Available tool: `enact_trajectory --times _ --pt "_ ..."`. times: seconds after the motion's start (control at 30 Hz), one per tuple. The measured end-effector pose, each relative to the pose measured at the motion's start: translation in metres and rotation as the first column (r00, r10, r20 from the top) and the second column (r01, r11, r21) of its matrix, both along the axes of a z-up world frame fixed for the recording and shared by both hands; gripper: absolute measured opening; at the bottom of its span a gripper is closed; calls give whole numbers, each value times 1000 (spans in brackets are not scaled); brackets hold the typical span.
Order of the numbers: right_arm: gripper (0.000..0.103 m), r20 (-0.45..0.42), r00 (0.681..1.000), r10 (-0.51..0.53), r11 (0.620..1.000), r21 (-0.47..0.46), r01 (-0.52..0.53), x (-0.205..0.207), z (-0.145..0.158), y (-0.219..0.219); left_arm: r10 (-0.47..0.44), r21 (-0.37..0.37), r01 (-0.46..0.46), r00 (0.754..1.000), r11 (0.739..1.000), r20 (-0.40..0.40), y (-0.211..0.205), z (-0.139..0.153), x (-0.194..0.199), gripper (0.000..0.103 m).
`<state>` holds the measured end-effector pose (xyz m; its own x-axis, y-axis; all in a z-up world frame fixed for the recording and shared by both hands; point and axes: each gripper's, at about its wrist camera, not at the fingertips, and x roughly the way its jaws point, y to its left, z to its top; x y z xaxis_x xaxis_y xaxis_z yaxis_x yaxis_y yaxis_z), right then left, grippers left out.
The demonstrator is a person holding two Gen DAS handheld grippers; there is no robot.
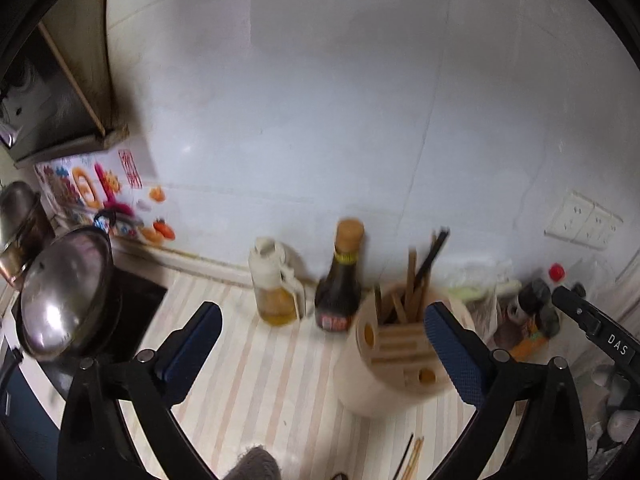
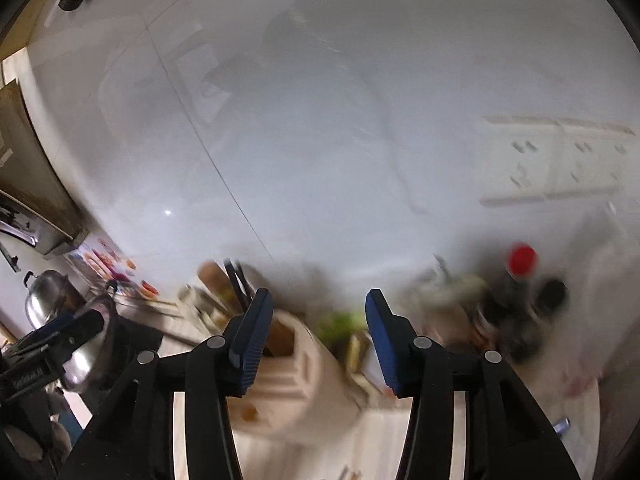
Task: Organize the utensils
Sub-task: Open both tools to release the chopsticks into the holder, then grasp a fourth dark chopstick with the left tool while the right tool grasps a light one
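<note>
Striped counter [image 1: 256, 392] against a white tiled wall. Both views motion-blurred, the right wrist one badly.

Left gripper [image 1: 322, 322]: blue-padded fingers wide apart, nothing between them but air, held above the counter. Right gripper [image 2: 316, 336]: fingers likewise spread, empty. The right gripper's black body shows at the right edge of the left view, with white letters "DAS" legible on it; the rest of the word is cut off.

Holder [image 1: 404, 360]: pale round utensil block with slots and round holes, standing on the counter just ahead of the left gripper's right finger. Chopsticks [image 1: 420, 276] stand in it, wooden ones plus a dark pair, leaning right. In the right wrist view the holder [image 2: 288, 384] sits low, beside the left finger.

More chopsticks [image 1: 412, 456] lie loose on the counter near the bottom edge, in front of the holder.

Left of the holder: sauce bottle [image 1: 340, 280], dark, tan cap, red label with writing too blurred to read. Beside it an oil jug [image 1: 276, 280] with yellow oil in the bottom.

Far left: steel wok lid [image 1: 64, 296] on the stove. Colourful sheet [image 1: 92, 184] on the wall behind it, red characters unreadable.

Right: double socket [image 1: 584, 220] on the wall; cluttered bottles below, one with a red cap [image 1: 557, 271].
</note>
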<state>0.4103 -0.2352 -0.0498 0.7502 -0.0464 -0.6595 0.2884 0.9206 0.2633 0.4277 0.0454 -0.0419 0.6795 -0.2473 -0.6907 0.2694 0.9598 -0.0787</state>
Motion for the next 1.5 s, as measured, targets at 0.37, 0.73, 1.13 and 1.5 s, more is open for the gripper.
enact_trajectory --times 0.37,0.73,1.13,1.5 --pt "51 -250 963 -100 992 45 115 -83 -96 -27 -69 114 96 973 989 -218 -32 -109 -55 103" --pt "51 -515 852 -96 975 124 185 -130 -215 -44 -151 235 295 860 926 -487 -81 -249 -95 82" --pt "50 -595 798 -98 968 129 215 -138 -251 -46 -254 196 419 794 887 -552 -106 -283 -110 51" --pt "48 -576 817 17 957 246 154 -110 -263 -7 -142 249 298 856 922 -497 -72 -275 -95 5"
